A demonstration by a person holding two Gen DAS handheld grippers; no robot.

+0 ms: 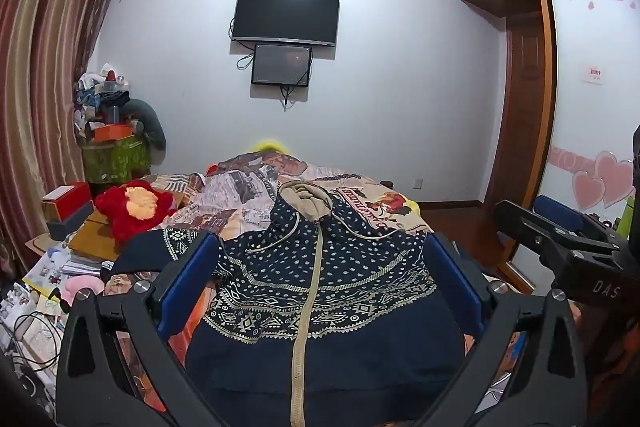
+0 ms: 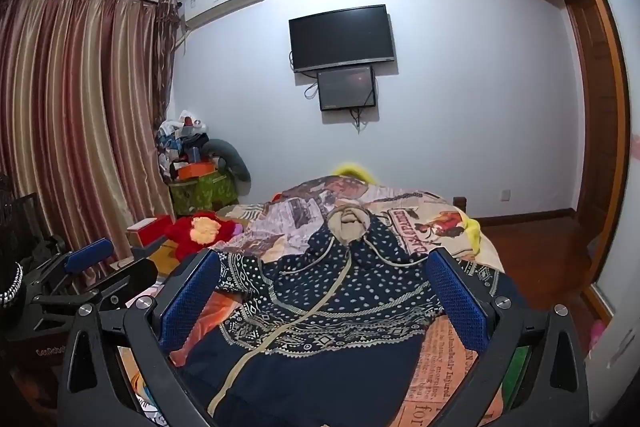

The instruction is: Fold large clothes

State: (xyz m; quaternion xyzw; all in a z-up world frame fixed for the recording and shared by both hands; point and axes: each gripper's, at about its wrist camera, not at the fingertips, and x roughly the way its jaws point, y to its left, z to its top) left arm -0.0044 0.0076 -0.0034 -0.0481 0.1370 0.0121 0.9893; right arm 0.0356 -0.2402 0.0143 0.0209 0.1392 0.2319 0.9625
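Observation:
A dark blue hooded jacket (image 1: 320, 291) with white dots, patterned bands and a beige zip lies spread front-up on the bed, its beige-lined hood (image 1: 306, 199) at the far end. It also shows in the right wrist view (image 2: 332, 307). My left gripper (image 1: 320, 283) is open and empty, hovering above the jacket's lower half. My right gripper (image 2: 322, 295) is open and empty above the jacket's hem. The right gripper shows at the right edge of the left wrist view (image 1: 560, 243), and the left gripper shows at the left of the right wrist view (image 2: 80, 267).
The bed has a newspaper-print cover (image 1: 240, 195). A red plush toy (image 1: 134, 207), boxes (image 1: 66, 203) and papers lie to the left. A cluttered green box (image 1: 116, 155) stands by the curtains (image 1: 40, 67). A wardrobe (image 1: 592, 107) and wooden floor (image 2: 540, 251) are to the right.

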